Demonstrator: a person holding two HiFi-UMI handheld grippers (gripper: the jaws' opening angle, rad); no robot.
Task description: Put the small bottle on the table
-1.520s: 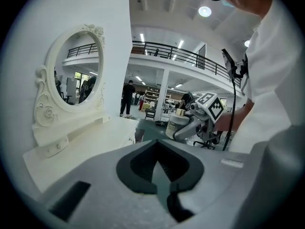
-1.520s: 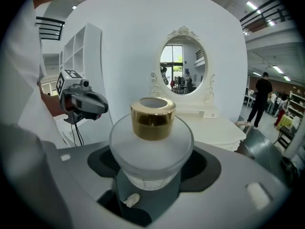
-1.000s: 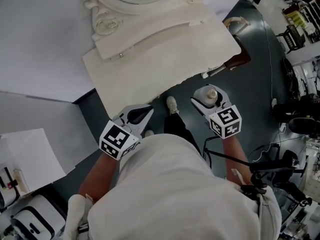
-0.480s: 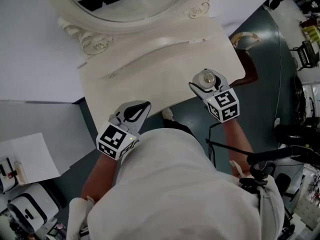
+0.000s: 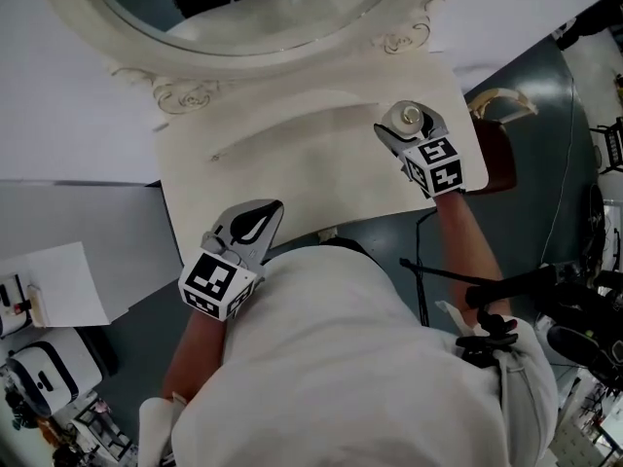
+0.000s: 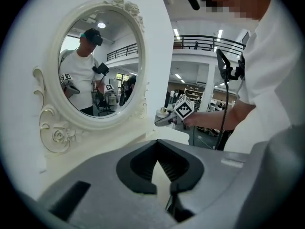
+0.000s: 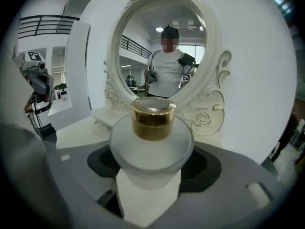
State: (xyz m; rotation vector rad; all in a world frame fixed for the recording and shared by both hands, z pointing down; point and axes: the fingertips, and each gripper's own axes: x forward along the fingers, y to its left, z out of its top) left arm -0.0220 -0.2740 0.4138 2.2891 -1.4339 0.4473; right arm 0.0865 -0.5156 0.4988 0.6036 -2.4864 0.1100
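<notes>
The small bottle (image 5: 410, 117) is frosted white and round with a gold cap (image 7: 152, 117). My right gripper (image 5: 410, 127) is shut on it, and the bottle body (image 7: 151, 147) sits upright between the jaws. It hangs over the right end of the cream dressing table (image 5: 292, 163), in front of the oval mirror (image 7: 162, 56). How high it is above the top I cannot tell. My left gripper (image 5: 265, 218) is at the table's front edge, jaws together with nothing in them (image 6: 161, 175). The left gripper view shows the right gripper (image 6: 177, 114) far off.
The ornate mirror frame (image 5: 185, 90) stands along the back of the table. A brown chair (image 5: 496, 154) is just right of the table. White boxes and paper (image 5: 58, 290) lie at the left, and a stand with cables (image 5: 526, 295) is at the lower right on the dark floor.
The right gripper has carried the bottle forward, from above the floor by the table's front corner to above the table's right end. The left gripper has stayed near the front edge.
</notes>
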